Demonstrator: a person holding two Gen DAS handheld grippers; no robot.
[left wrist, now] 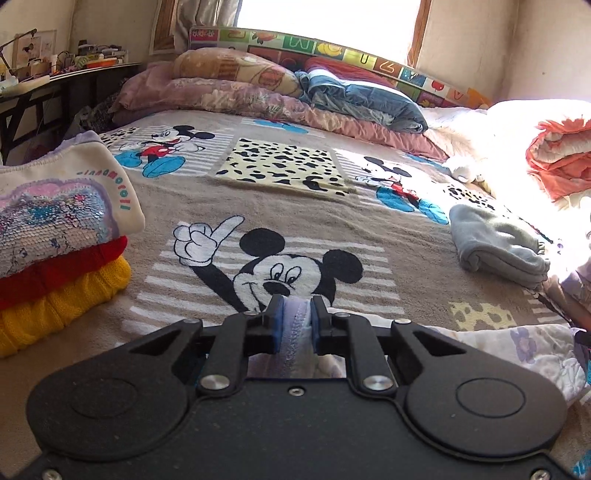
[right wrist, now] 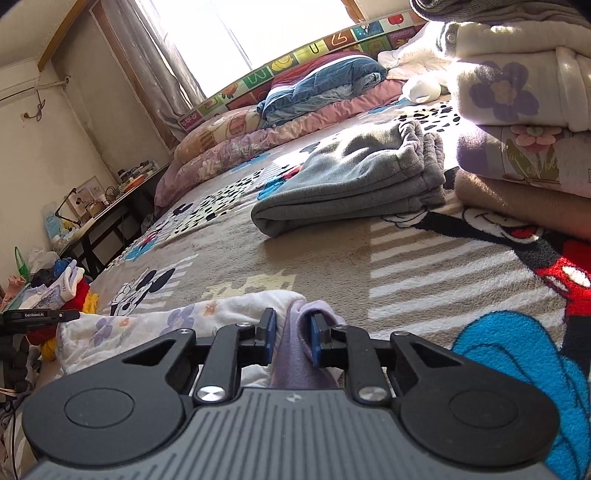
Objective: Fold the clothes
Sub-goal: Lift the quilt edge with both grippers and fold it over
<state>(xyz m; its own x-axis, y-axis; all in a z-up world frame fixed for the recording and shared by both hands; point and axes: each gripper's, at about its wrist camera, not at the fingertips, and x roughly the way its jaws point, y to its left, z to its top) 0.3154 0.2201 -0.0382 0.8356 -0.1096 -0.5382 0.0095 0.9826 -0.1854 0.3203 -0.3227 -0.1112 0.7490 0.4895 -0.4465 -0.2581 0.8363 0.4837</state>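
Two grippers are at work low over the cartoon-mouse blanket [left wrist: 295,206], and both pinch the same white garment with purple flowers [left wrist: 532,354]. The left gripper [left wrist: 297,317] has its two blue pads closed on a lilac stitched hem bunched between them; the rest of the garment spreads away to its right. The right gripper [right wrist: 290,334] has a lilac fold of that garment [right wrist: 155,325] standing between its two pads; the right pad touches the cloth, the left one sits just beside it, so I cannot tell how firmly it grips.

Left of the left gripper rises one stack of three folded tops: a white sequinned sweatshirt [left wrist: 62,206], a red knit [left wrist: 70,271] under it, a yellow knit [left wrist: 62,302] at the bottom. Ahead and to its right lies one folded grey garment [left wrist: 498,247]. From the right gripper that grey garment [right wrist: 354,181] lies straight ahead, with a second pile [right wrist: 524,110] of folded bedding or clothes to the gripper's right. Pillows and quilts [left wrist: 258,88] line the far edge under one window [left wrist: 328,18].
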